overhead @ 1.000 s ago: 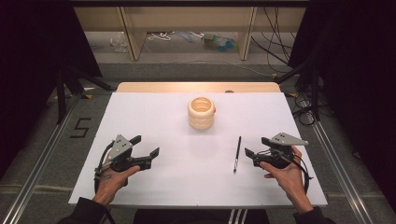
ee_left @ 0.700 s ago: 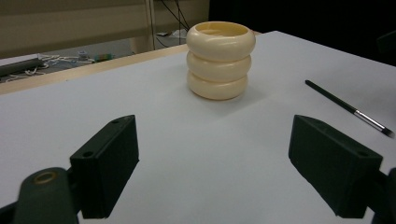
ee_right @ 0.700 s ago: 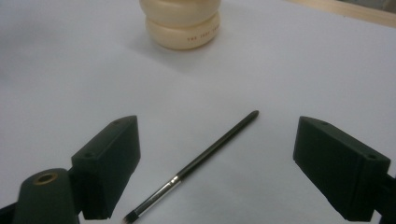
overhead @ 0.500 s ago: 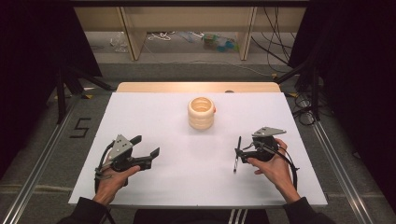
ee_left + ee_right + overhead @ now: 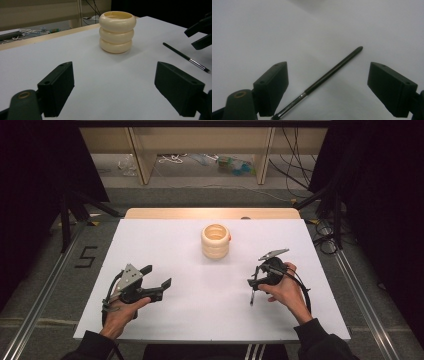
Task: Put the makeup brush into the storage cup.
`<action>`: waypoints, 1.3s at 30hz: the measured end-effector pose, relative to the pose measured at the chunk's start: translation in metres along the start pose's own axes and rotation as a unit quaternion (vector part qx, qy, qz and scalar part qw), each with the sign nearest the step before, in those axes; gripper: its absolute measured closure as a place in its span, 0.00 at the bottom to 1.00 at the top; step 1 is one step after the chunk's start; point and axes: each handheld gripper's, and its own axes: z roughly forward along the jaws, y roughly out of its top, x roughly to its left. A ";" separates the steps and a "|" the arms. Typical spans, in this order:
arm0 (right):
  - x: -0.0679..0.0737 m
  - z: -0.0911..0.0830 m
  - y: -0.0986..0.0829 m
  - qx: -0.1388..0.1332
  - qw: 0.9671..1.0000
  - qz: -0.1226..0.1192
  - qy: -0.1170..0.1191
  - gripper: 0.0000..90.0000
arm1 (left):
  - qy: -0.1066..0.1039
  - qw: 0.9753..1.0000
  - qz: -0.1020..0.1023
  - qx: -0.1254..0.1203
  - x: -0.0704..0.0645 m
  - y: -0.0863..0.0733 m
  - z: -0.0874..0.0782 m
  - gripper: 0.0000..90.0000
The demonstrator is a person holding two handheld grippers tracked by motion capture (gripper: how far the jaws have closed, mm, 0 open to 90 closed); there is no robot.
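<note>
From the high view, the right gripper (image 5: 256,281) is hovering over the paintbrush (image 5: 253,295), which is lying on the white table (image 5: 170,245), right of centre and near the person. The left gripper (image 5: 155,282) is resting at the near left, jaws spread. In the left gripper view, the cream ringed pot (image 5: 117,32) is standing far ahead, with the paintbrush (image 5: 185,57) lying to its right. In the right gripper view, the jaws are gaping wide, released, with the paintbrush (image 5: 329,73) lying slantwise between them, untouched.

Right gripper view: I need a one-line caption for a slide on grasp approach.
Open right gripper poised above a thin black paintbrush lying diagonally on the white table, not yet grasped.
</note>
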 end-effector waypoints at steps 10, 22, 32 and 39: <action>-0.004 0.012 0.006 0.053 0.999 -0.012 0.007 0.21 | -0.002 1.000 0.005 0.004 0.000 0.000 0.001 0.18; -0.004 0.023 0.016 0.096 0.995 -0.019 0.023 0.24 | 0.000 1.000 -0.004 0.004 -0.001 0.000 0.001 0.18; -0.002 0.027 0.020 0.119 0.993 -0.019 0.018 0.25 | -0.003 1.000 0.003 0.004 -0.001 0.000 0.002 0.18; -0.001 0.031 0.023 0.135 0.991 -0.018 0.017 0.25 | -0.004 1.000 0.006 0.005 -0.001 0.000 0.003 0.17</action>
